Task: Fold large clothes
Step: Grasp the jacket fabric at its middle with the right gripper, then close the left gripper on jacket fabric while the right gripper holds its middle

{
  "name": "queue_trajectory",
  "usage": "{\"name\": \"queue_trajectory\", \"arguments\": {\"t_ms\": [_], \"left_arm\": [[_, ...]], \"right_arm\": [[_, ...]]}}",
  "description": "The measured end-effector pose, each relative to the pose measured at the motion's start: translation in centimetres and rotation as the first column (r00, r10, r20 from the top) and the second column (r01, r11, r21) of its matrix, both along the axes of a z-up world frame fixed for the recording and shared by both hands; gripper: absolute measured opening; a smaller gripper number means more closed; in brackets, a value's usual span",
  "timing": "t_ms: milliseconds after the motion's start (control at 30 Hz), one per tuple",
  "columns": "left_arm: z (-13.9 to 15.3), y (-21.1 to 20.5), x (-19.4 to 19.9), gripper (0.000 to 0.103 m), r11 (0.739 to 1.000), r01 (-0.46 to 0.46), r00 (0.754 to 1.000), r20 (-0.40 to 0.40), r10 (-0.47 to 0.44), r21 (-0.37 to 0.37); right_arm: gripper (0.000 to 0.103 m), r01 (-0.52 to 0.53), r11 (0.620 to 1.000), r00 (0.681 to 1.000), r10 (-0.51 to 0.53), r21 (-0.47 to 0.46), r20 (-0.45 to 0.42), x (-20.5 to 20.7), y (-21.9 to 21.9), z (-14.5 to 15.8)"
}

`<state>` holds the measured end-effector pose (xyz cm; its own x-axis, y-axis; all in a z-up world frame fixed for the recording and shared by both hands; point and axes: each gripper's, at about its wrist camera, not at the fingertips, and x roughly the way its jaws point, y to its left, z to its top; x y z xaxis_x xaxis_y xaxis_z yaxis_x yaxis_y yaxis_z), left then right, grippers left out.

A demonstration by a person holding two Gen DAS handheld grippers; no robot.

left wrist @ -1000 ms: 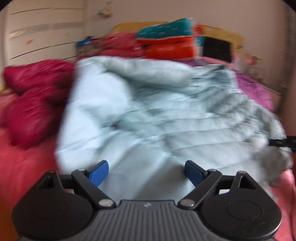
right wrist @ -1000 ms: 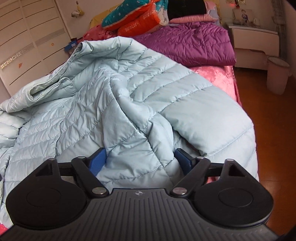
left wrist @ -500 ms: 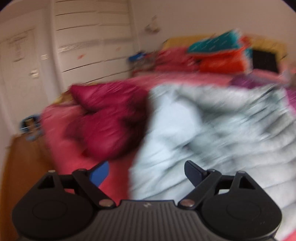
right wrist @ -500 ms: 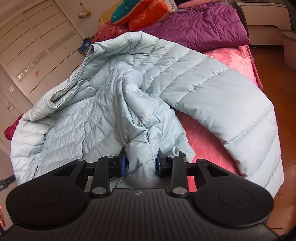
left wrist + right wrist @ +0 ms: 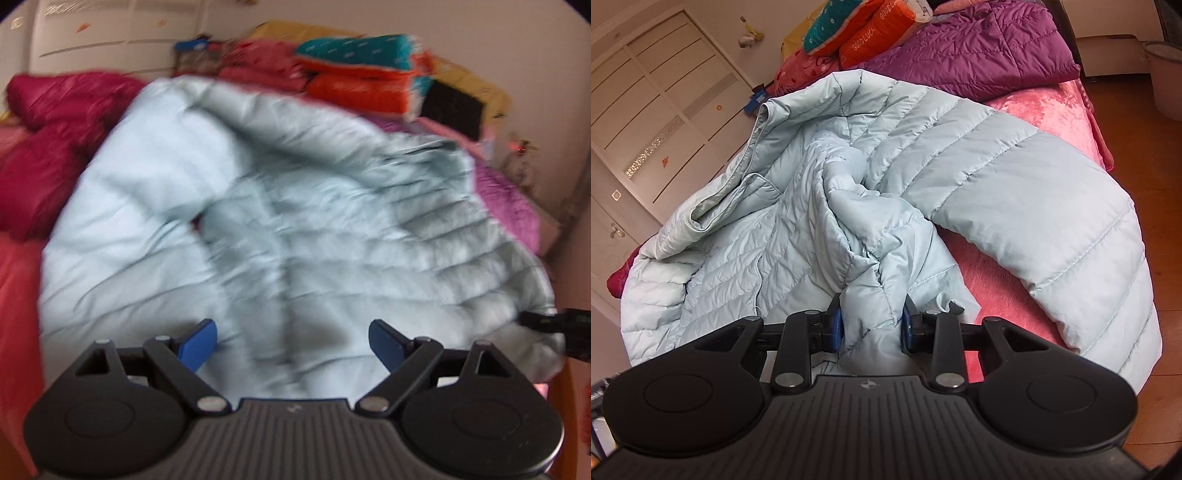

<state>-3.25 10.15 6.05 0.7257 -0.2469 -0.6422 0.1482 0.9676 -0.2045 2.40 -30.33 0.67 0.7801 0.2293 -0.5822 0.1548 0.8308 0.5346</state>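
A large pale blue quilted down jacket [image 5: 997, 166] lies crumpled across the pink bed. My right gripper [image 5: 873, 325] is shut on a bunched fold near the jacket's near edge, with fabric squeezed between the blue pads [image 5: 834, 326]. One broad part of the jacket curves away to the right and hangs over the bed's side. In the blurred left wrist view the same jacket [image 5: 295, 221] fills the middle. My left gripper [image 5: 291, 339] hovers over its near part, wide open, with nothing pinched between its fingers.
A crimson padded garment [image 5: 44, 147] lies left of the jacket. A purple quilted one [image 5: 979, 48] and stacked teal and orange pillows [image 5: 857, 26] lie behind. The wardrobe doors [image 5: 657, 110] stand at the left. The wood floor [image 5: 1145, 147] and a bin [image 5: 1165, 81] are on the right.
My right gripper went from open around a jacket fold to shut on it, and the fabric now bunches toward it. The left wrist view swung left to the crimson garment, then back over the jacket.
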Motion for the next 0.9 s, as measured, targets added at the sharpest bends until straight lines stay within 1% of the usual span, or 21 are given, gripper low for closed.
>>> {"name": "queue_trajectory", "arguments": {"t_ms": [67, 167, 200, 333, 367, 400, 467, 500, 533, 633, 667, 733, 767, 833, 900], "left_arm": [[-0.6, 1.5, 0.5, 0.089, 0.998, -0.047, 0.999, -0.017, 0.047, 0.032], [-1.3, 2.7, 0.7, 0.089, 0.984, -0.085, 0.996, -0.002, 0.086, 0.158], [-1.3, 3.3, 0.9, 0.089, 0.978, -0.096, 0.995, 0.005, 0.097, 0.185], [-1.1, 5.2, 1.1, 0.090, 0.948, -0.160, 0.987, 0.027, 0.159, 0.275], [-0.9, 5.7, 0.9, 0.090, 0.944, -0.175, 0.984, 0.027, 0.174, 0.280], [-0.7, 6.1, 0.8, 0.090, 0.947, -0.184, 0.983, 0.026, 0.184, 0.264], [0.3, 6.1, 0.5, 0.090, 0.962, -0.183, 0.983, 0.044, 0.177, 0.203], [0.9, 6.0, 0.3, 0.090, 0.968, -0.174, 0.984, 0.063, 0.165, 0.179], [1.6, 5.8, 0.0, 0.090, 0.975, -0.158, 0.986, 0.083, 0.146, 0.158], [3.2, 4.9, -0.4, 0.090, 0.996, -0.069, 0.992, 0.114, 0.061, 0.063], [3.5, 4.7, -0.6, 0.090, 0.999, -0.033, 0.993, 0.115, 0.029, 0.029], [3.5, 4.1, -0.8, 0.090, 0.999, 0.039, 0.994, 0.101, -0.036, -0.028], [3.2, 3.7, -0.8, 0.090, 0.997, 0.068, 0.994, 0.086, -0.064, -0.047], [2.2, 2.9, -0.8, 0.090, 0.992, 0.110, 0.993, 0.054, -0.107, -0.054], [0.7, 2.4, -0.5, 0.090, 0.992, 0.119, 0.993, 0.020, -0.118, -0.035]], "right_arm": [[0.037, 0.003, 1.000, 1.000, -0.003, -0.005, -0.007, 0.2, 0.0, -0.1], [0.037, 0.009, 1.000, 1.000, -0.009, 0.000, -0.013, 0.3, -0.1, -0.2], [0.037, 0.012, 1.000, 1.000, -0.012, 0.001, -0.016, 0.4, -0.1, -0.2], [0.038, 0.016, 1.000, 0.999, -0.016, 0.007, -0.031, 0.7, -0.2, -0.4], [0.040, 0.016, 1.000, 0.999, -0.015, 0.007, -0.035, 0.7, -0.2, -0.5], [0.042, 0.015, 1.000, 0.999, -0.015, 0.005, -0.040, 0.8, -0.1, -0.5], [0.046, 0.010, 1.000, 0.999, -0.010, 0.001, -0.046, 1.0, 0.1, -0.6], [0.054, 0.006, 1.000, 0.999, -0.006, 0.001, -0.048, 1.1, 0.2, -0.6], [0.068, 0.005, 1.000, 0.999, -0.005, 0.002, -0.047, 1.1, 0.2, -0.7], [0.088, -0.007, 1.000, 0.999, 0.008, 0.014, -0.038, 1.1, 0.3, -0.7], [0.090, -0.011, 1.000, 0.999, 0.011, 0.009, -0.038, 1.1, 0.4, -0.7], [0.098, -0.018, 1.000, 0.999, 0.017, -0.009, -0.039, 1.2, 0.6, -0.7], [0.098, -0.021, 1.000, 0.999, 0.021, -0.014, -0.040, 1.3, 0.7, -0.8], [0.099, -0.027, 0.999, 0.999, 0.026, -0.024, -0.043, 1.4, 0.8, -0.9], [0.099, -0.032, 0.999, 0.999, 0.031, -0.036, -0.045, 1.5, 0.9, -1.0]]}}
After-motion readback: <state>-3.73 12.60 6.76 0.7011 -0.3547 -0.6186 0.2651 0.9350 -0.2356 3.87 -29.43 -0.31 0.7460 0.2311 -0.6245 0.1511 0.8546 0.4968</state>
